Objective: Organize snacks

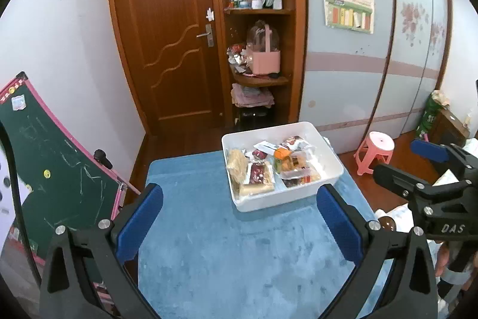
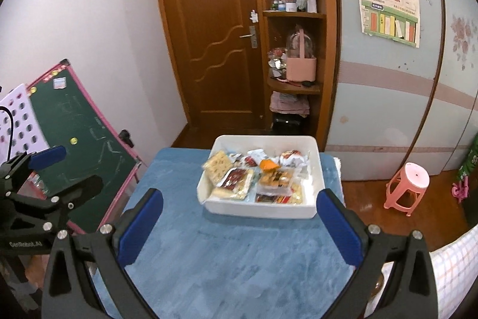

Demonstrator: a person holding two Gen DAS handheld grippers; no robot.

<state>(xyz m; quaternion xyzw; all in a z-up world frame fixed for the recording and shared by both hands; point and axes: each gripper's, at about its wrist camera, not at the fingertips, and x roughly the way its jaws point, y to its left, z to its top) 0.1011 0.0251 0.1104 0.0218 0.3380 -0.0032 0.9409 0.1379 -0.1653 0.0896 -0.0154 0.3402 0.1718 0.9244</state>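
Note:
A white bin (image 1: 325, 139) holds several packaged snacks (image 1: 269, 166) at the far right part of a blue-covered table (image 1: 227, 247). My left gripper (image 1: 239, 196) is open and empty, held above the table in front of the bin. In the right wrist view the same bin (image 2: 263, 208) and snacks (image 2: 257, 178) lie straight ahead on the blue cover (image 2: 233, 253). My right gripper (image 2: 239, 199) is open and empty, just short of the bin's near wall. Each gripper shows at the edge of the other's view.
A green chalkboard easel (image 1: 59, 166) leans left of the table. A pink stool (image 2: 407, 189) stands on the wood floor at right. A wooden door (image 1: 170, 35) and corner shelves (image 1: 260, 50) with clutter are behind. A checked cloth (image 2: 448, 268) lies at lower right.

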